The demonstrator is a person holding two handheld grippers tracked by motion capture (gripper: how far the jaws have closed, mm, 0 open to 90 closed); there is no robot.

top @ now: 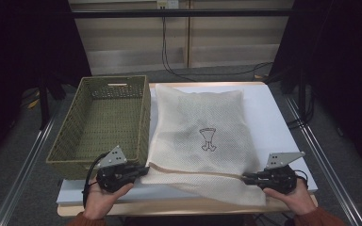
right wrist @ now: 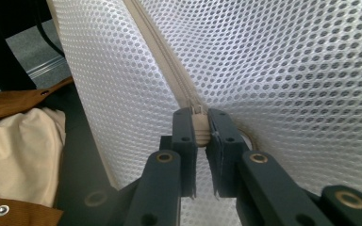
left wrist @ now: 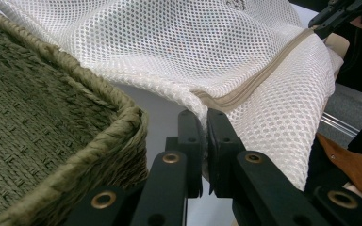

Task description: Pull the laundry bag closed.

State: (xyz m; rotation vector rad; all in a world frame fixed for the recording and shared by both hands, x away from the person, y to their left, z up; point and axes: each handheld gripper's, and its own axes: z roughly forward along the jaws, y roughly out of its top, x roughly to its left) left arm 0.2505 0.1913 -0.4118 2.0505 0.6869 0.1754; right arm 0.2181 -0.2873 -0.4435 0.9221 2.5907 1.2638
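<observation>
High view shows the mesh bag (top: 200, 136) flat on the table (top: 283, 136) beside the basket (top: 101, 125), left gripper (top: 143, 170) clamped on its zipper-end fabric, right gripper (top: 246, 178) pinching the zipper pull (right wrist: 200, 127); hard pulling could slip the pull free or snag mesh.

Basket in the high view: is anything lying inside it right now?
No, the green woven basket shows bare weave across its floor, and the mesh bag lies beside it on the table.
</observation>
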